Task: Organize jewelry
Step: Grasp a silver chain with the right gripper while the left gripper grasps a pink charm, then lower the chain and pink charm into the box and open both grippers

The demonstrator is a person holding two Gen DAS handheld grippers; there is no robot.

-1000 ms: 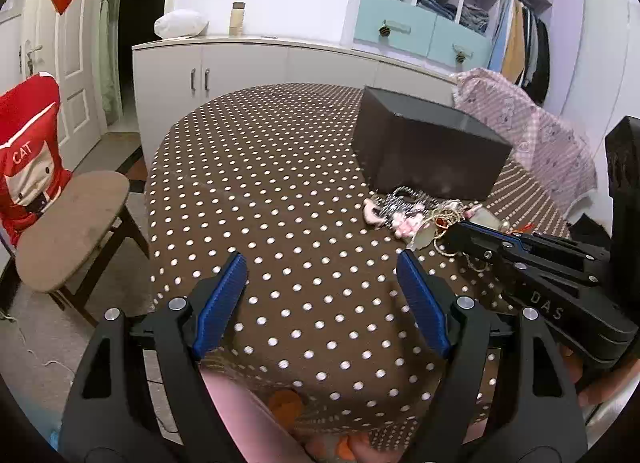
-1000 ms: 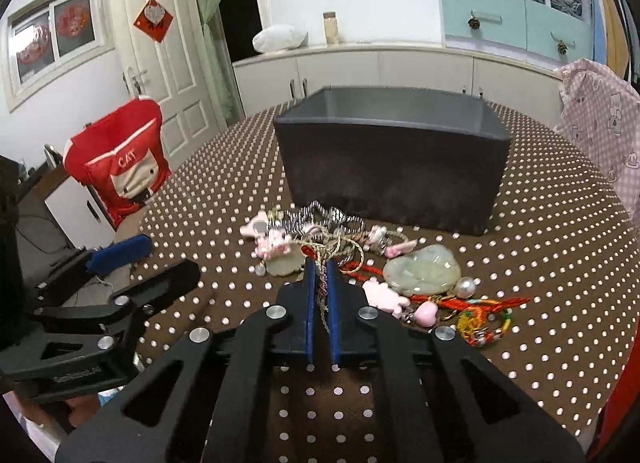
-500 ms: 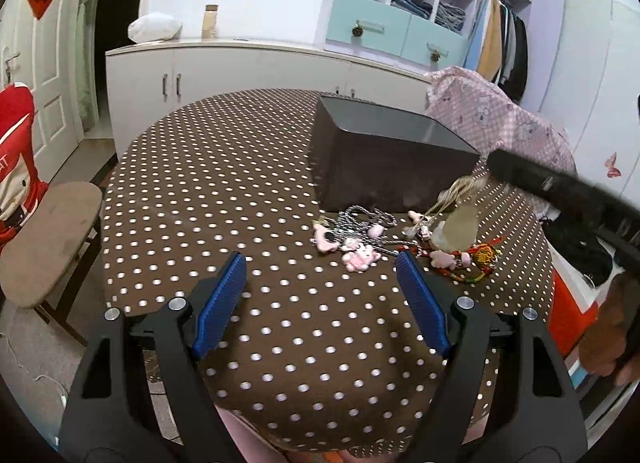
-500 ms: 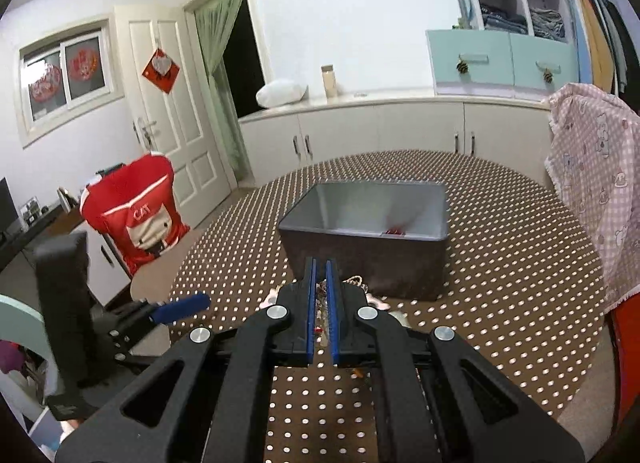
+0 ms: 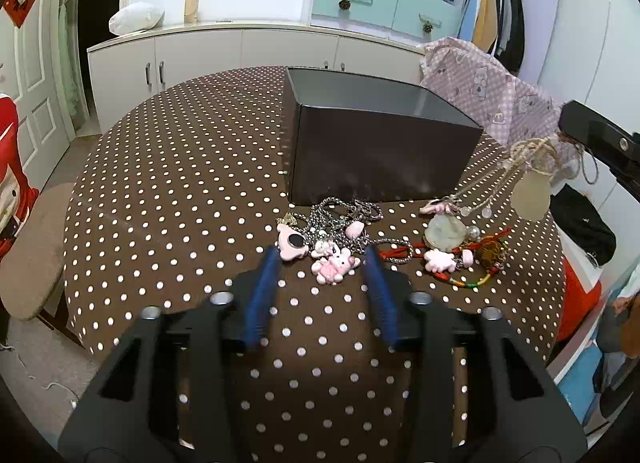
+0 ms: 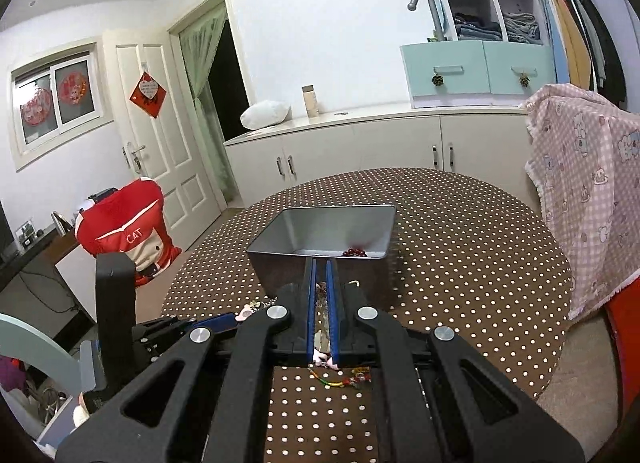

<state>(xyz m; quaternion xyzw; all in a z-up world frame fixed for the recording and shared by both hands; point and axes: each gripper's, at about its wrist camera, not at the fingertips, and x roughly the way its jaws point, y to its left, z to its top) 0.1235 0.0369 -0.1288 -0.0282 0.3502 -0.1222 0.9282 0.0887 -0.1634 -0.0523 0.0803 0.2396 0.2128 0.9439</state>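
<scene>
Carrying the necklace (image 5: 530, 167) pinched in your right gripper (image 6: 322, 263), lift its pendant clear over the box (image 6: 320, 231) ahead; left gripper (image 5: 322, 259) waits wide.

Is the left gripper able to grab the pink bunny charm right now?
Probably yes. The left gripper is open, and the pink bunny charm lies on the table between its fingertips with nothing over it. The silver chain lies just behind and might get caught.

A red chair cover (image 6: 128, 231) marked "CAT" is seen at left, a pink checked cloth (image 6: 588, 191) at right, white cabinets (image 5: 224, 51) across the background.
</scene>
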